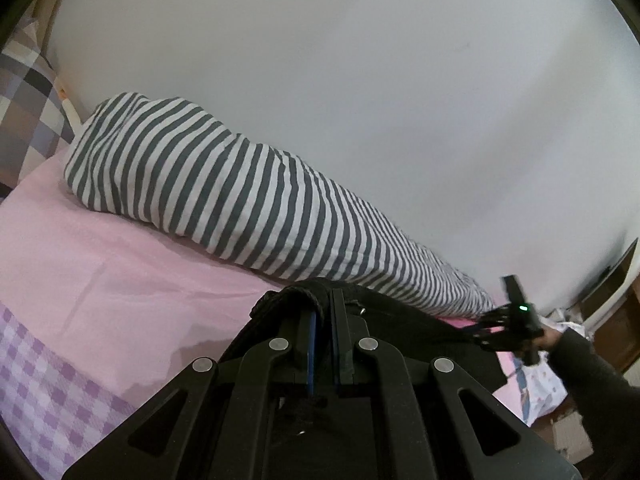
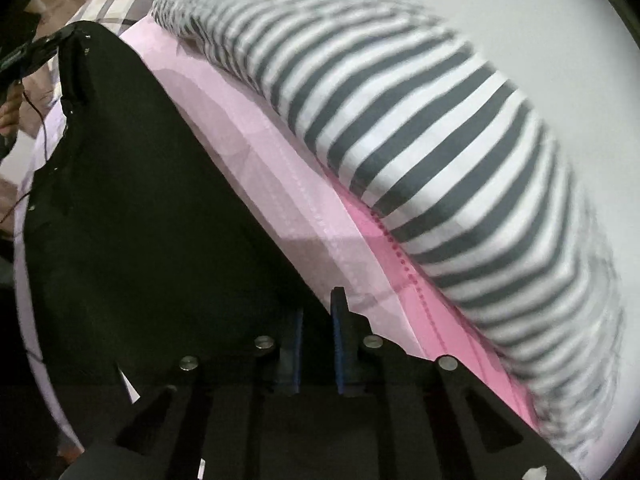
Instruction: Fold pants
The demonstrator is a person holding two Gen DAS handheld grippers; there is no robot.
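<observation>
Black pants (image 1: 420, 328) hang stretched between my two grippers above a pink bed sheet (image 1: 120, 280). My left gripper (image 1: 324, 304) is shut on one end of the waistband, which bunches over the fingertips. My right gripper (image 2: 320, 304) is shut on the other end of the pants (image 2: 140, 220), whose dark cloth fills the left of the right wrist view. The right gripper also shows in the left wrist view (image 1: 516, 320), held by a hand at the right. The left gripper shows in the right wrist view (image 2: 36, 52) at the top left.
A long grey-and-white striped bolster (image 1: 240, 200) lies along the white wall (image 1: 360, 60) at the back of the bed; it also shows in the right wrist view (image 2: 440, 160). A checked pillow (image 1: 28, 92) sits at the far left. A lilac checked sheet edge (image 1: 52, 392) hangs at the front.
</observation>
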